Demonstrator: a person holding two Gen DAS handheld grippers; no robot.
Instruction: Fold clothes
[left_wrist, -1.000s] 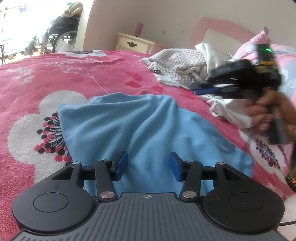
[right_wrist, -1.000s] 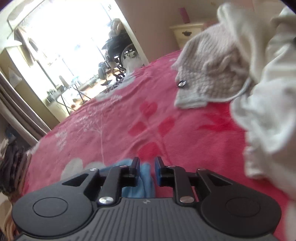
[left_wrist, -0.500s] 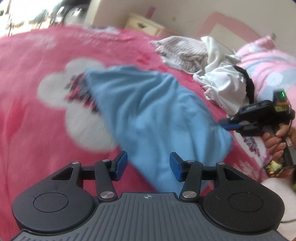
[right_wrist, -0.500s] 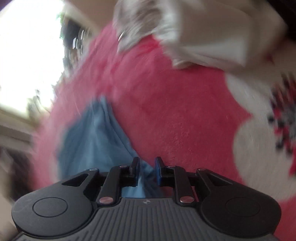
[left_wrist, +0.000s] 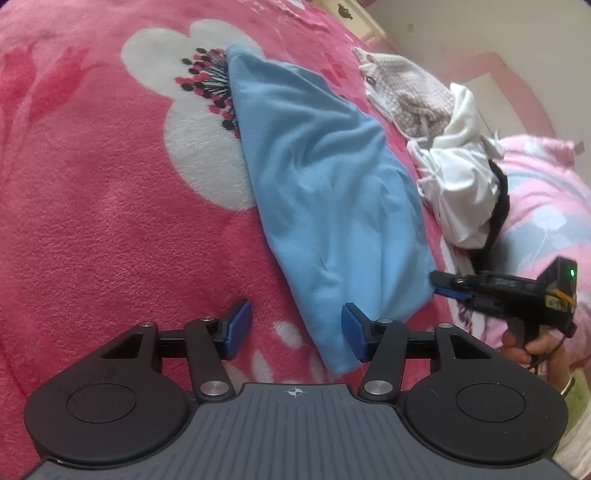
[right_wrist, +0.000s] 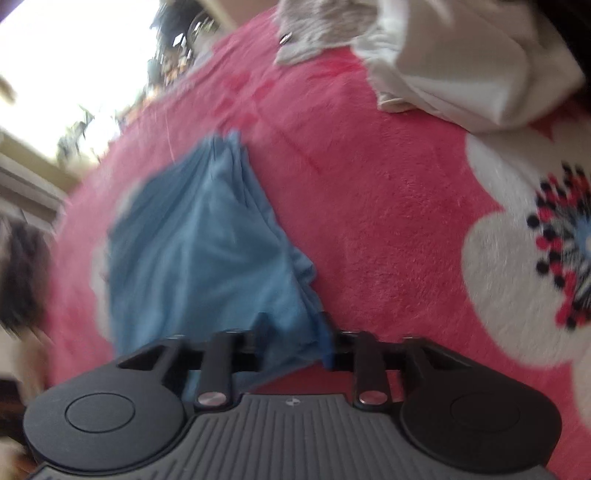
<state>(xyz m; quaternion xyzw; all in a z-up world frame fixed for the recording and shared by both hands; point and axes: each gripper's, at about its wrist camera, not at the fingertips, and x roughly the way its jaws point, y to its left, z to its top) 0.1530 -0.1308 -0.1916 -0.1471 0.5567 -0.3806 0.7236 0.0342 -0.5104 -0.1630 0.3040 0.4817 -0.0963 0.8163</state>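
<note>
Both grippers have swung down over the pink blanket (left_wrist: 110, 221). Right gripper (right_wrist: 291, 339) is closing, apparently pinching the blue garment (left_wrist: 325, 192) at its corner, blurred; left gripper (left_wrist: 295, 328) is hovering open beside the garment's near edge, mid-blanket.

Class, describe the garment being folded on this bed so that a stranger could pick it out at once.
Start at the pink flowered blanket that covers the bed. On it lies a light blue garment, stretched long beside a white flower. Unlike the crumpled grey knit and white cloth behind it, it is plain blue and flattened.
</note>
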